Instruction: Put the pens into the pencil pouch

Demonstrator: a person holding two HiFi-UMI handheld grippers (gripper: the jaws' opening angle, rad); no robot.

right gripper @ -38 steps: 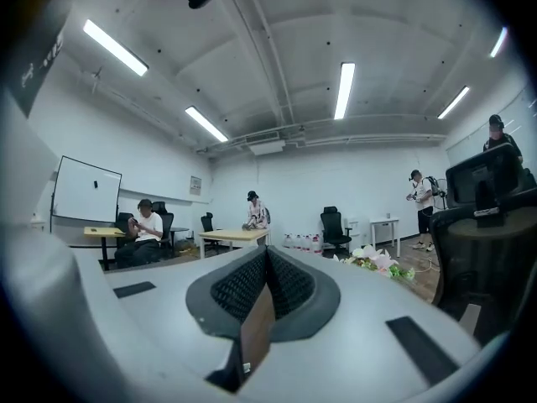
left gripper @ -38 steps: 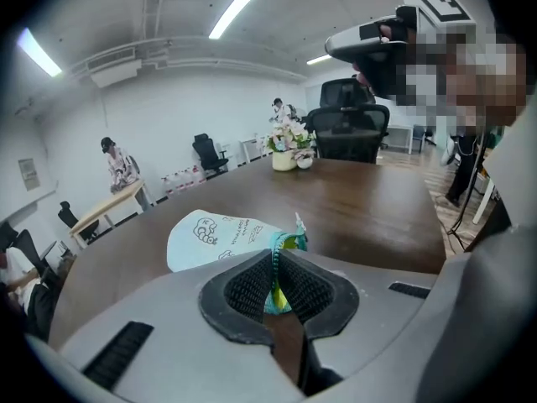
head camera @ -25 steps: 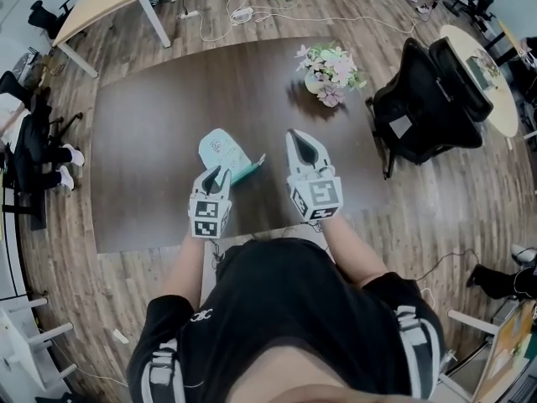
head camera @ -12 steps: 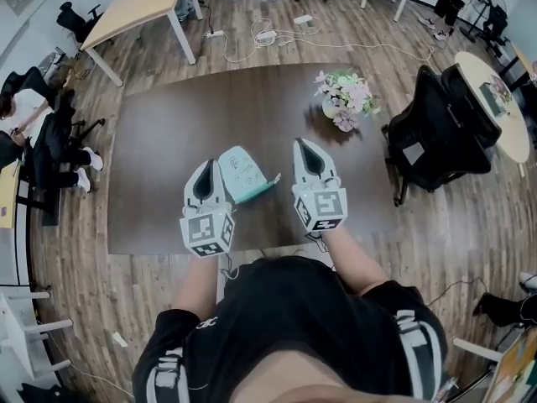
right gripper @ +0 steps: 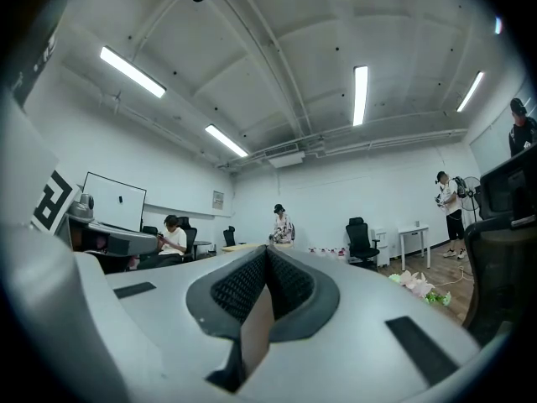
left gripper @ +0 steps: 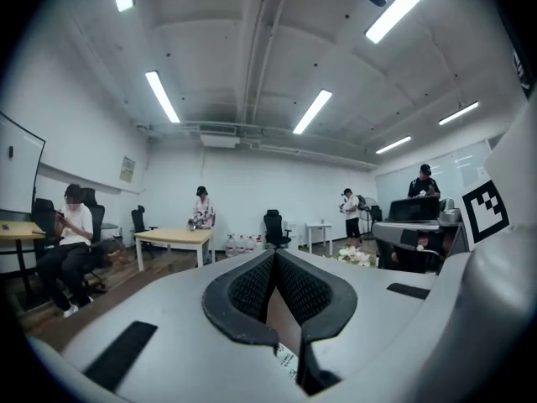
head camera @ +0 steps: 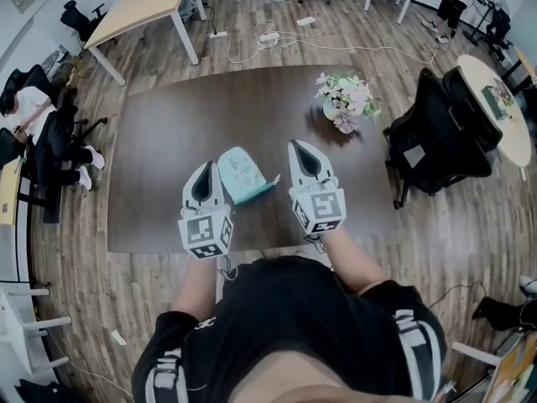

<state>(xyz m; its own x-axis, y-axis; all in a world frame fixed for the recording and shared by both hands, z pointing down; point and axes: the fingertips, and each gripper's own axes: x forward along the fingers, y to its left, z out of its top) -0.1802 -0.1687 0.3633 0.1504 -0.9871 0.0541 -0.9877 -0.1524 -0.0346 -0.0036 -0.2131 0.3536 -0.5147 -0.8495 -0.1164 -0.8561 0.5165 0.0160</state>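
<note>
- Head view: the left hand-held gripper [head camera: 208, 175] has come up off the bench [head camera: 168, 141]. A second ago it was low, right at the near edge of the pencil pouch [head camera: 241, 173]. Now it hangs level with its jaws closed together and nothing in them.
- The right hand-held gripper [head camera: 302, 151] has lifted slightly too and is also pinched shut and empty. The mint-green pouch lies flat on the bench between the two, touched by neither. The flowers [head camera: 345, 96] stand well beyond it.
- No pens show anywhere on the bench, so I judge they're already inside the pouch and the job is as good as finished.
- Left gripper view: the left hand-held gripper [left gripper: 274, 259] has its pads meeting and looks out across the room. The pouch is below its sight.
- Right gripper view: the right hand-held gripper [right gripper: 265, 254] is the same, with pads together and nothing held, only the room ahead.
</note>
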